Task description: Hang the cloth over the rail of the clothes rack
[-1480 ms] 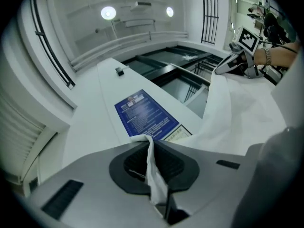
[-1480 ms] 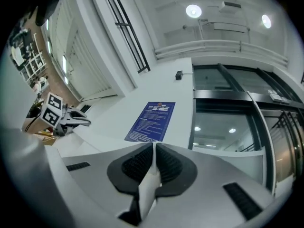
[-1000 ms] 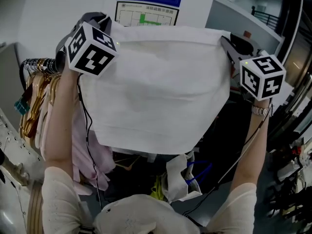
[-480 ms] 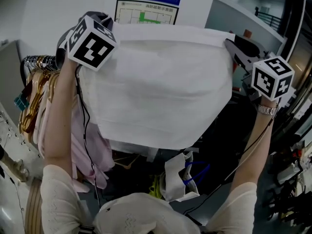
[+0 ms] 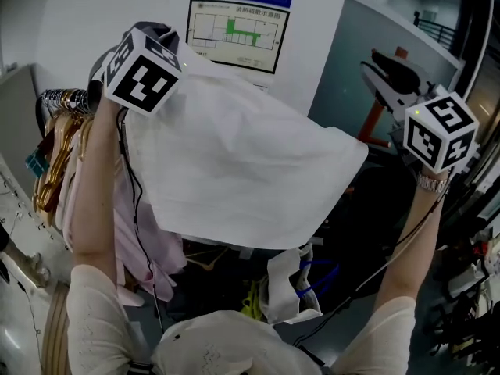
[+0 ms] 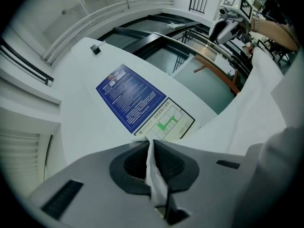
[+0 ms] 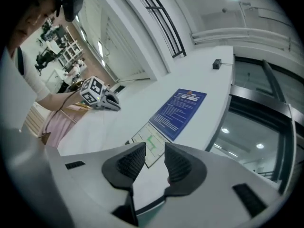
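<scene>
Head view: left gripper (image 5: 156, 33) left of poster (image 5: 238, 23), pinching cloth (image 5: 234, 162) corner. Cloth hangs below poster, slanting down to right. Right gripper (image 5: 384, 66) right of poster, off cloth.
Left gripper view: jaws tight on cloth fold, poster just behind.
Right gripper view: jaws just been opening, now wide, nothing between; poster seen past gap.

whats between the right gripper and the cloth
In the right gripper view the right gripper, its jaws just opening, is empty; the head view shows only wall and an orange post in the gap to the cloth.
</scene>
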The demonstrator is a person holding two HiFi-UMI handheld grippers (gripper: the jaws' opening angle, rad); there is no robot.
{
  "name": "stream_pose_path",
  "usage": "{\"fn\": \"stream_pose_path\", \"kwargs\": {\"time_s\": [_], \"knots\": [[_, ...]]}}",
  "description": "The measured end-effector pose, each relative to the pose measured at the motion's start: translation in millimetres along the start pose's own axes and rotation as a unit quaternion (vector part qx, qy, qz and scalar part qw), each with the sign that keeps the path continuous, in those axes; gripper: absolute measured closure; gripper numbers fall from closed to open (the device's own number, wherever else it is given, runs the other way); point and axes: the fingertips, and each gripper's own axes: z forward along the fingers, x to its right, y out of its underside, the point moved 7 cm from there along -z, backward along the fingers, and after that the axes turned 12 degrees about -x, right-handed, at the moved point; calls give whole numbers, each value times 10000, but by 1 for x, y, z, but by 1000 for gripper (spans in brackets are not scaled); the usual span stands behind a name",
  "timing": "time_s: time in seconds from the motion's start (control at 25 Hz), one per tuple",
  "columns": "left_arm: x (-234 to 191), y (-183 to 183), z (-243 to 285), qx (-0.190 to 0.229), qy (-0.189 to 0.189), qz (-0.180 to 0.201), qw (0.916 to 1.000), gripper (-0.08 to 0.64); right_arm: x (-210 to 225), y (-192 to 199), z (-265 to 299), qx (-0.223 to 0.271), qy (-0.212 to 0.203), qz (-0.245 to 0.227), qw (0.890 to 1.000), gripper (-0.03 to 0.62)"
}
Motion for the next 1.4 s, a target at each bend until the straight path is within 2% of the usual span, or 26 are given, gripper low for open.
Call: {"fn": "stream_pose_path", "kwargs": {"time_s": [0.12, 0.24, 0.32, 0.48, 0.6, 0.76, 0.96, 1.16, 1.2, 1.24, 1.4], "knots": [[-3, 3, -8, 210, 67, -116, 9997, 538, -38, -34, 16, 326, -585, -235, 9975, 479], [-5, 5, -10, 376, 161, -226, 9989, 538, -82, -68, 42, 418, -1103, -501, 9918, 479], [-5, 6, -10, 467, 228, -274, 9983, 538, -110, -87, 60, 419, -1276, -642, 9889, 479], [-8, 5, -12, 698, 420, -404, 9959, 538, -148, -121, 98, 399, -1537, -636, 9853, 479], [-11, 3, -14, 885, 674, -431, 9929, 538, -158, -136, 127, 230, -1489, -621, 9866, 479], [-13, -3, -20, 1138, 1114, -249, 9869, 538, -155, -142, 150, 75, -1516, -374, 9877, 479], [-15, -9, -29, 1413, 1548, -134, 9777, 538, -161, -147, 168, 5, -1869, -232, 9821, 479], [-14, -17, -28, 1421, 1668, -25, 9757, 538, -156, -151, 177, -62, -1750, -202, 9843, 482], [-15, -17, -27, 1422, 1720, -50, 9748, 538, -154, -152, 179, -108, -1702, -180, 9852, 537], [-15, -17, -26, 1422, 1767, -74, 9739, 538, -154, -152, 181, -140, -1673, -166, 9857, 557], [-11, -15, -24, 1401, 1717, -2, 9752, 538, -152, -149, 185, -227, -1644, -105, 9861, 568]]}}
